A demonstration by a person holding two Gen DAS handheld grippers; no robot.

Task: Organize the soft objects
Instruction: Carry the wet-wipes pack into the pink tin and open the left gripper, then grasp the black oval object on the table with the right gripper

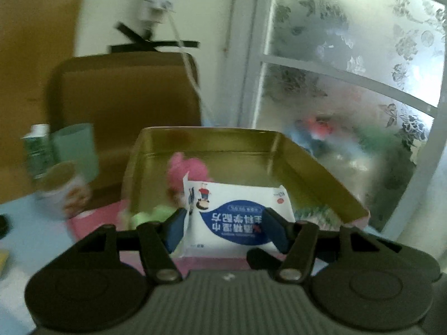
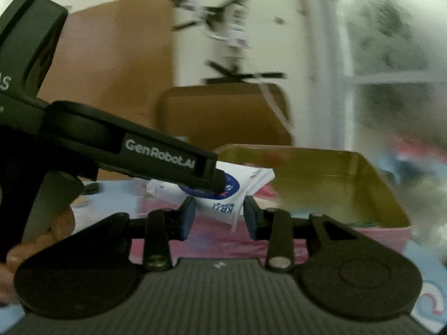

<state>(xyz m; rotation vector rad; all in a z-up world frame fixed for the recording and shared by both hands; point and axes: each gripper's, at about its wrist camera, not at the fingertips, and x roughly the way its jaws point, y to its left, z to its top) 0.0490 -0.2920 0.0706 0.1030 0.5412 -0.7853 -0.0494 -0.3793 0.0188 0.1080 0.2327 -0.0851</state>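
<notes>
Left gripper: pads pinch the white wipes packet by its sides, carrying it at the tin's near edge
Right gripper: jaws flank the packet's lower corner; pad contact cannot be told
Gold tin: open; holds a pink soft toy, something green near the front
Judgement: packet bound for the tin

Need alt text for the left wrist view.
The left gripper holds a white and blue wipes pack between its fingers, in front of an open gold tin. A pink soft toy lies inside the tin; the view is blurred.
</notes>
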